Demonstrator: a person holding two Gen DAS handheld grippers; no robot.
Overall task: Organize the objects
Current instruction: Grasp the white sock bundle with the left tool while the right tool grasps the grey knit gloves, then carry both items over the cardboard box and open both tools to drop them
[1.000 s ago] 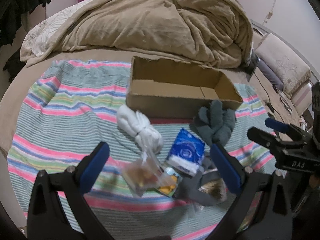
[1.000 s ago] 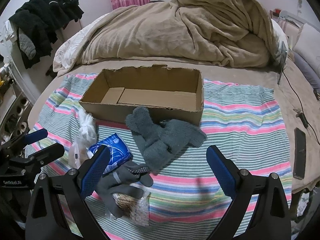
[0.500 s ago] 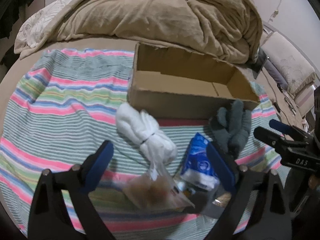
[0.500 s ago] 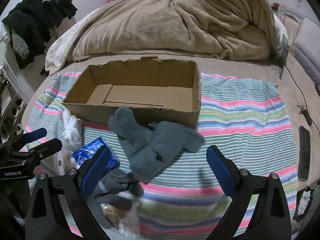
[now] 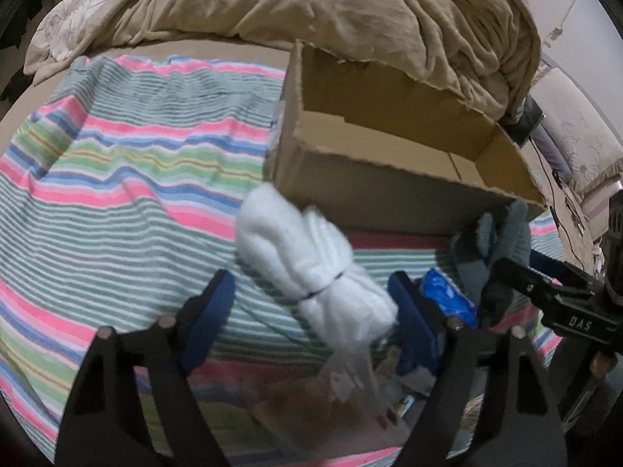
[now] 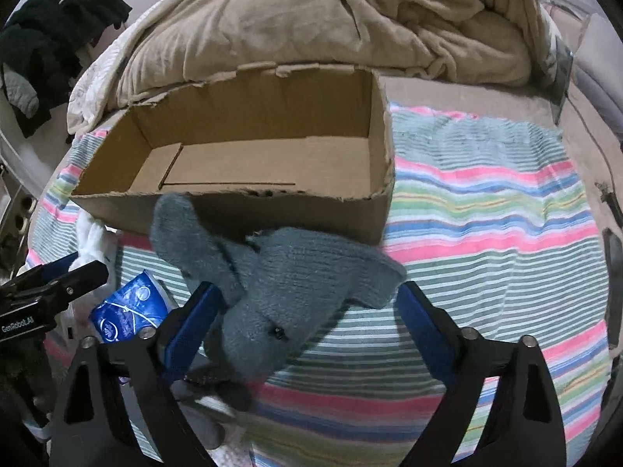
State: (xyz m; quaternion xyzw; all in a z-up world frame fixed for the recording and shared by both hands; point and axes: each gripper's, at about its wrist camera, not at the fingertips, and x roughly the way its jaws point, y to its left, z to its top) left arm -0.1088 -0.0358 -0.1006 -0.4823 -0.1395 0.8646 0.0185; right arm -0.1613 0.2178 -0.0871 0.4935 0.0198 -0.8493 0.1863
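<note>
An open cardboard box (image 5: 393, 198) (image 6: 249, 210) sits empty on a striped blanket (image 5: 117, 179). A white cloth bundle (image 5: 311, 272) lies in front of it, between the open fingers of my left gripper (image 5: 311, 307). Grey knit gloves (image 6: 280, 280) lie between the open fingers of my right gripper (image 6: 311, 323), and show in the left wrist view (image 5: 502, 241). A blue tissue pack (image 6: 128, 311) (image 5: 447, 295) lies between the bundle and the gloves. A clear snack bag (image 5: 335, 401) lies under the left gripper.
A rumpled tan duvet (image 6: 311, 19) is heaped behind the box. Dark clothes (image 6: 50, 31) hang at far left. A darker grey glove (image 6: 210, 389) lies under the right gripper. The bed edge and a dark flat device (image 6: 615, 268) are at the right.
Both grippers have moved forward and down toward the pile. The white bundle now sits between the left fingers and the grey gloves between the right fingers.
</note>
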